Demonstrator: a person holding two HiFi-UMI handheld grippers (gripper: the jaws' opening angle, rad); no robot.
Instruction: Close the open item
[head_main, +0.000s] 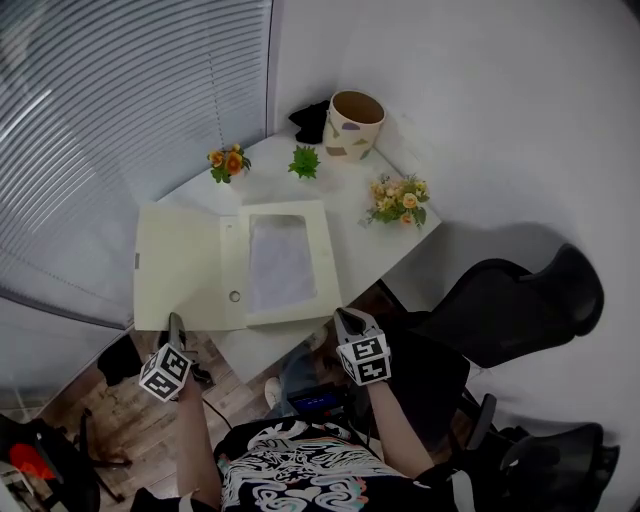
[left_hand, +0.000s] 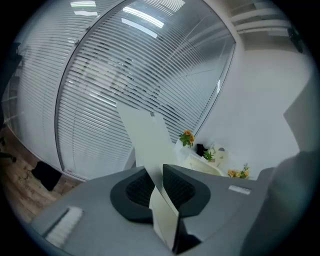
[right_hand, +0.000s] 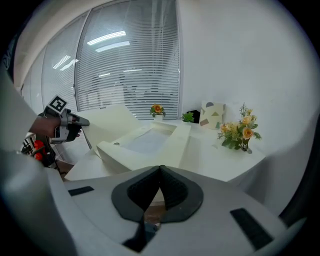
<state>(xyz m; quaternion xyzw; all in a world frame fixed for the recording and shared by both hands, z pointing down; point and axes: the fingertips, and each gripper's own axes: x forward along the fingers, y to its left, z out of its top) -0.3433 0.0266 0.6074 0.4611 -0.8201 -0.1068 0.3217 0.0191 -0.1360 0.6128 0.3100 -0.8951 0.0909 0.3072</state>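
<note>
Now clamped: the lid of the open file box

Seen from the head view, a pale cream file box (head_main: 326, 262) sits open on the white desk (head_main: 355, 205), with a white sheet lying in its tray. Its lid (head_main: 180, 265) is spread out to the left of the tray, towards the window blinds (head_main: 110, 120).

The left tongs (head_main: 177, 323) are at the lid's near edge. In the left gripper view the two dark pads are closed onto the thin cream panel, which runs up and away between them, so this tool has hold of the lid. The right gripper view shows the same thing from the side, with the left tool pinching the panel's far left edge.

The right tongs (head_main: 340, 316) hover at the near right corner of the tray; whether they touch it cannot be told. In their own view the pads meet at the tips with nothing between them, and the box lies just beyond them.

Further back on the desk stand a small bunch of orange flowers (head_main: 230, 160), a little green plant (head_main: 304, 161) and a patterned pot (head_main: 355, 123) with a black object (head_main: 312, 120) just beside it. A yellow bouquet (head_main: 400, 200) stands near the desk's right edge, well apart from the box. A black office chair (head_main: 520, 300) stands to the right of the desk.
</note>
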